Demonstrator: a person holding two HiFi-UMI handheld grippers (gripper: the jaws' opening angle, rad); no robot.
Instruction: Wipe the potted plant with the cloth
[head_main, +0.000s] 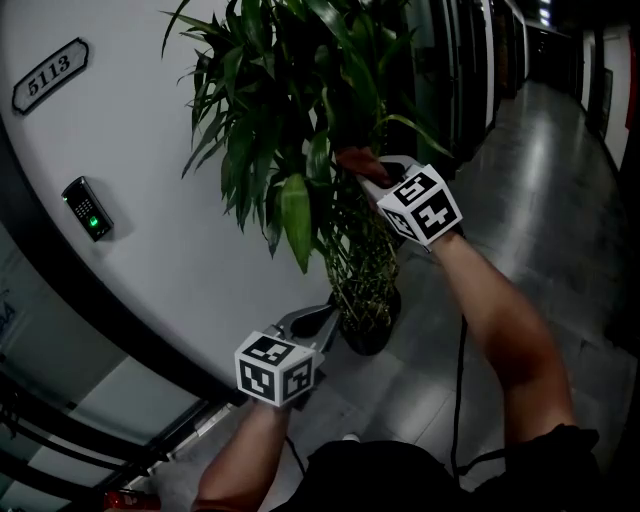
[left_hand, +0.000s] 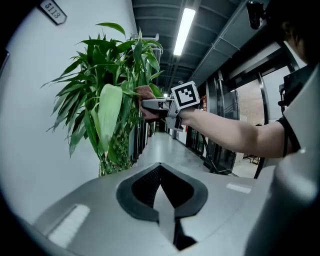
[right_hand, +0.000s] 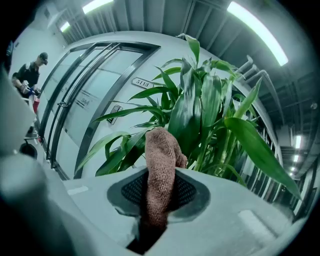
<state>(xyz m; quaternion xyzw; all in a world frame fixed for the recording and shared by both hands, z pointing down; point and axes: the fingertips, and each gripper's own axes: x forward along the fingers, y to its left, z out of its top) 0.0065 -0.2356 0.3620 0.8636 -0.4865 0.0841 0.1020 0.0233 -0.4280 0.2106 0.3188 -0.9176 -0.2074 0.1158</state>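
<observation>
Your right gripper (right_hand: 159, 200) is clamped on the cloth (right_hand: 161, 165), which sticks straight out past the jaws as a brown roll. That's the working tool here. The plant (right_hand: 200, 110) is dead ahead of it. In the right gripper view the cloth tip sits right at a broad dark leaf (right_hand: 186, 117), and it looks pressed against it, though I can't swear to contact. That leaf runs roughly upright, base low and tip high, so I'd guess the next stroke wants to follow its length rather than cut across it. In the head view the right gripper (head_main: 372, 172) is up in the foliage of the plant (head_main: 290, 110), next to the white wall (head_main: 150, 200). Your left gripper (head_main: 315, 322) hangs down low near the pot (head_main: 368, 335), well below the leaves. The left gripper view shows its jaws together with nothing between them. So the right one is much the nearer and the left is idle; it could steady a leaf from behind if the leaf flops away. Count-wise it's one plant with lots of leaves, one pot, one cloth and two grippers.
</observation>
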